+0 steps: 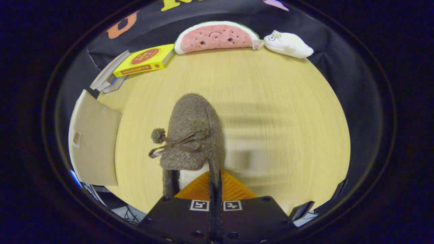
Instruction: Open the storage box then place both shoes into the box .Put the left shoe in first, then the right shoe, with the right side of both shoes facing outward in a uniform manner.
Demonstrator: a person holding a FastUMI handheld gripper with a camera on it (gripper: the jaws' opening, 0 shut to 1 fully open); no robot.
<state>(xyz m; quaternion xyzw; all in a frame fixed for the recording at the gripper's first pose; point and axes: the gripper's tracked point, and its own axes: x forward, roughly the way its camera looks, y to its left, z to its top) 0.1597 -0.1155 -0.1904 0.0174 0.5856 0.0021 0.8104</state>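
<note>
Right now the orange-fingered gripper (pixel 215 184) is pinching the back rim of the fuzzy brown slipper shoe with a ribbon bow (pixel 193 132). Hanging at twelve o'clock from the fingers above the pale wooden table (pixel 271 101), it is looking soft, light and floppy, so the thin rim is probably the best spot to grab.

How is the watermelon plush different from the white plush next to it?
The pink half-round watermelon slice plush has a green rind and a small face with dark dots; the white plush toy is plain white with one big round eye. The watermelon looks wider, the white one smaller and lumpier. Both rest at the far edge of the wooden table, beyond the gripper, whose orange fingers pinch the brown fuzzy slipper.
</note>
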